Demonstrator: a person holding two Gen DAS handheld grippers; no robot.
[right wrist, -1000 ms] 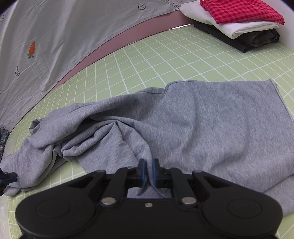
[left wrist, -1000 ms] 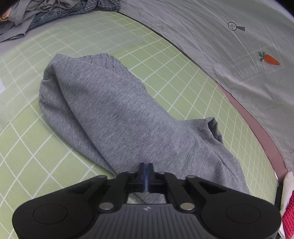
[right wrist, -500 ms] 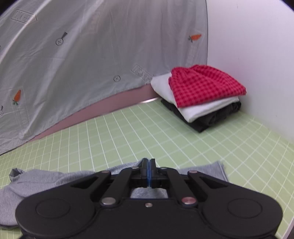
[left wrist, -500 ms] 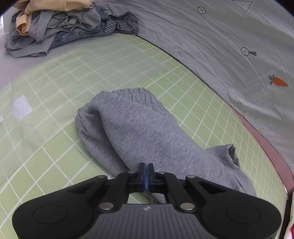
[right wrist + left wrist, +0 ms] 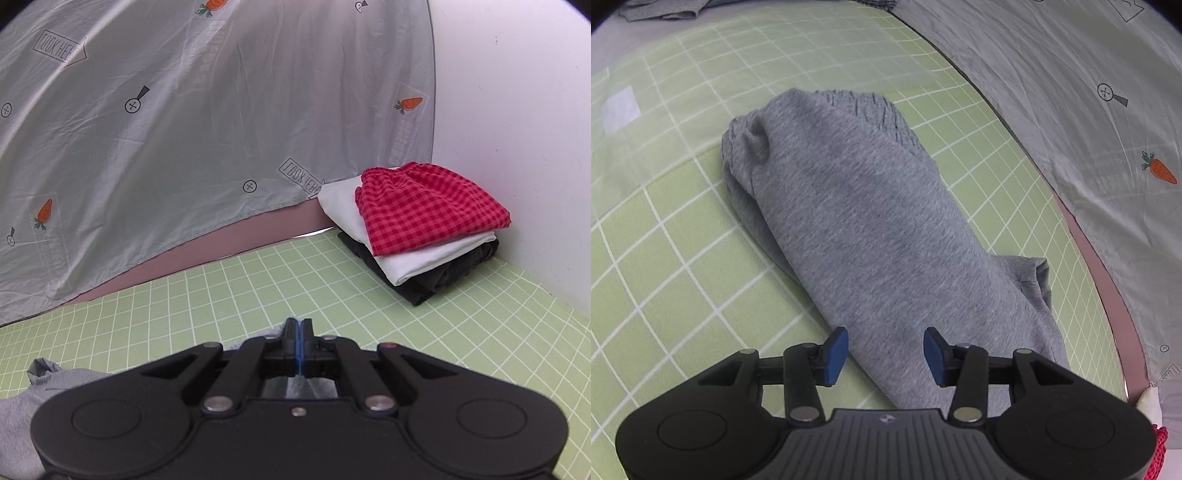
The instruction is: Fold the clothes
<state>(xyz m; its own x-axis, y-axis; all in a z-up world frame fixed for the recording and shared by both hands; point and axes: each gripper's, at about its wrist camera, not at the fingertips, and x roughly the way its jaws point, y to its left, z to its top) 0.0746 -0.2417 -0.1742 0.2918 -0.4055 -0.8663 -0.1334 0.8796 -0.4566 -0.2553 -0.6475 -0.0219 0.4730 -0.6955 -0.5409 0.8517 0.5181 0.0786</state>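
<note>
A grey garment [image 5: 871,221] lies folded lengthwise on the green grid mat [image 5: 665,258], its gathered waistband at the far end. My left gripper [image 5: 885,350] hovers open over the near end of it, blue pads [image 5: 836,350] spread apart with nothing between them. In the right wrist view my right gripper [image 5: 299,343] is shut, and a sliver of the grey garment [image 5: 37,398] pokes out beside its pads and hangs below them. Most of the cloth is hidden under the gripper body.
A stack of folded clothes [image 5: 424,221], red checked on white on black, sits at the mat's back right corner by the white wall. A grey carrot-print sheet [image 5: 184,147] hangs along the back. Unfolded clothes [image 5: 661,9] lie at the far left.
My left gripper has opened and let go of the grey garment, which now lies flat. My right gripper stays shut and has tilted up, facing the back sheet and the stack.
</note>
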